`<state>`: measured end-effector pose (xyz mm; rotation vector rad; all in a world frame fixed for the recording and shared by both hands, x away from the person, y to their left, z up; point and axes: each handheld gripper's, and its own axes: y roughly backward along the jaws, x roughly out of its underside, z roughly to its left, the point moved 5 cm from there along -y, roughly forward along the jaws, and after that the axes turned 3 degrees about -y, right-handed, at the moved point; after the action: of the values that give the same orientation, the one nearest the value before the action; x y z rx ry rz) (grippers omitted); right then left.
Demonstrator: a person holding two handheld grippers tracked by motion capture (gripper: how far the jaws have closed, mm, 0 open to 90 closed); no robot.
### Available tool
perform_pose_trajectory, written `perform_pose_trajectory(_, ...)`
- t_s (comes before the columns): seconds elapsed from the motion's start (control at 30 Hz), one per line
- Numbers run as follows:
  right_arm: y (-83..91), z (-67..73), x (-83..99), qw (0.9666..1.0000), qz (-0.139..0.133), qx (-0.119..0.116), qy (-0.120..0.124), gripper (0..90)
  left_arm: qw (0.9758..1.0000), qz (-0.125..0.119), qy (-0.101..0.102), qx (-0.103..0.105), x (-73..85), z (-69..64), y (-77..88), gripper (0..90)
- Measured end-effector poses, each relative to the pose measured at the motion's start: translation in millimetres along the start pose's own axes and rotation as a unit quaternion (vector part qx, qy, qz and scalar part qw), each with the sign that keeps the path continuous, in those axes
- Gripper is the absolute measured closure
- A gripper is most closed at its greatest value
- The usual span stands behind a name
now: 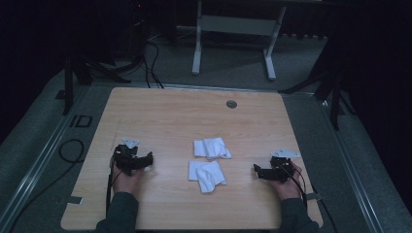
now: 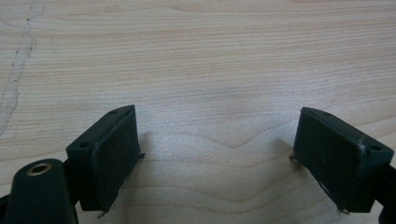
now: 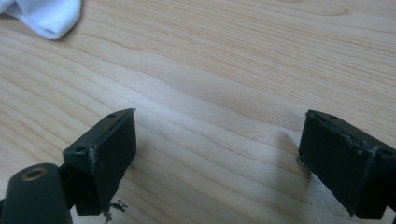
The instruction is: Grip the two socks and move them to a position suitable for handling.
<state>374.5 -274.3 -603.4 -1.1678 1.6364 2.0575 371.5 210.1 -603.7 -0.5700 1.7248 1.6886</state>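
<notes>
Two white cloths lie in the middle of the wooden table (image 1: 165, 116): one farther cloth (image 1: 212, 148) and one nearer cloth (image 1: 207, 175), both crumpled. My left gripper (image 1: 145, 160) rests at the table's left, held by a hand, pointing right toward the cloths; its jaws stand wide apart over bare wood (image 2: 219, 135). My right gripper (image 1: 257, 171) rests at the right, pointing left; its jaws are also wide apart (image 3: 219, 140) with nothing between them. A corner of a white cloth (image 3: 46, 16) shows at the top left of the right gripper view.
A small round grey grommet (image 1: 231, 104) sits in the table near its far edge. Beyond the table stand a white desk frame (image 1: 233, 34) and black stands with cables on grey floor.
</notes>
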Motion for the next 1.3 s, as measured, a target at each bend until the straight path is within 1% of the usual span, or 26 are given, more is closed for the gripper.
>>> perform_pose_trajectory(0.07,-0.1,1.1,0.0,1.0,0.0,-0.004,0.006,10.8,1.0,0.0,0.0,0.0,0.0,0.0,0.0,14.1)
perform_pose_trajectory(0.4,0.0,1.1,0.0,1.0,0.0,-0.003,0.005,11.1,1.0,0.0,0.0,0.0,0.0,0.0,0.0,14.1)
perform_pose_trajectory(0.6,2.0,2.2,0.1,1.0,0.002,-0.002,0.003,15.8,1.0,0.0,0.0,0.0,0.3,0.1,0.4,14.3)
perform_pose_trajectory(0.63,4.2,3.3,-0.2,1.0,0.004,0.0,0.003,24.2,1.0,0.0,0.0,0.0,0.3,0.1,0.4,14.3)
perform_pose_trajectory(0.67,4.2,3.3,-0.2,1.0,0.004,0.0,0.003,24.2,1.0,0.0,0.0,0.0,0.3,0.1,0.4,14.3)
perform_pose_trajectory(0.73,7.1,4.2,-0.6,1.0,0.007,0.003,0.003,35.0,1.0,0.001,-0.001,0.0,0.4,0.2,0.6,14.3)
perform_pose_trajectory(0.77,10.7,7.6,-1.6,0.9999,0.005,-0.004,0.009,45.5,1.0,0.001,-0.001,0.0,0.5,0.1,0.7,14.3)
perform_pose_trajectory(0.83,15.2,11.9,-3.2,0.9998,0.002,-0.006,0.02,54.8,1.0,0.001,-0.001,0.0,0.5,0.1,0.7,14.3)
perform_pose_trajectory(0.87,15.2,11.9,-3.2,0.9998,0.002,-0.006,0.02,54.8,1.0,0.001,-0.001,0.0,0.5,0.1,0.7,14.4)
perform_pose_trajectory(0.9,18.9,16.7,-4.7,0.9996,0.001,-0.009,0.025,60.9,1.0,0.001,-0.001,0.0,0.6,0.2,0.7,14.3)
perform_pose_trajectory(0.97,21.8,21.6,-5.8,0.9996,0.007,-0.017,0.023,66.4,1.0,0.001,-0.001,0.0,0.7,0.1,0.9,14.4)
perform_pose_trajectory(1.0,21.8,21.6,-5.8,0.9996,0.007,-0.017,0.023,66.4,1.0,0.001,-0.001,0.0,0.7,0.1,0.9,14.4)
perform_pose_trajectory(1.03,25.8,27.9,-7.2,0.9993,0.009,-0.021,0.031,72.5,1.0,0.001,-0.001,0.0,0.7,0.1,0.9,14.4)
perform_pose_trajectory(1.07,28.2,31.8,-8.5,0.999,0.005,-0.027,0.036,75.9,1.0,0.001,-0.001,0.0,0.7,0.1,0.9,14.4)
perform_pose_trajectory(1.1,28.2,31.8,-8.5,0.999,0.005,-0.027,0.036,75.9,1.0,0.001,-0.001,0.001,0.8,0.1,1.0,14.4)
perform_pose_trajectory(1.13,31.0,37.0,-10.2,0.9985,0.003,-0.034,0.044,79.2,1.0,0.001,-0.001,0.001,0.8,0.1,1.0,14.4)
perform_pose_trajectory(1.17,33.9,44.0,-12.4,0.9977,0.001,-0.039,0.056,84.4,1.0,0.001,-0.001,0.001,0.8,0.1,1.1,14.4)
perform_pose_trajectory(1.23,35.0,52.8,-13.5,0.9967,0.006,-0.044,0.069,85.9,1.0,0.001,0.0,0.0,1.0,0.0,1.2,14.4)
perform_pose_trajectory(1.27,34.3,57.6,-13.1,0.996,0.011,-0.042,0.078,86.2,1.0,0.001,0.0,0.0,1.0,0.0,1.2,14.4)
perform_pose_trajectory(1.3,34.3,57.6,-13.1,0.996,0.011,-0.042,0.078,86.2,1.0,0.001,0.001,0.0,1.1,-0.1,1.3,14.4)
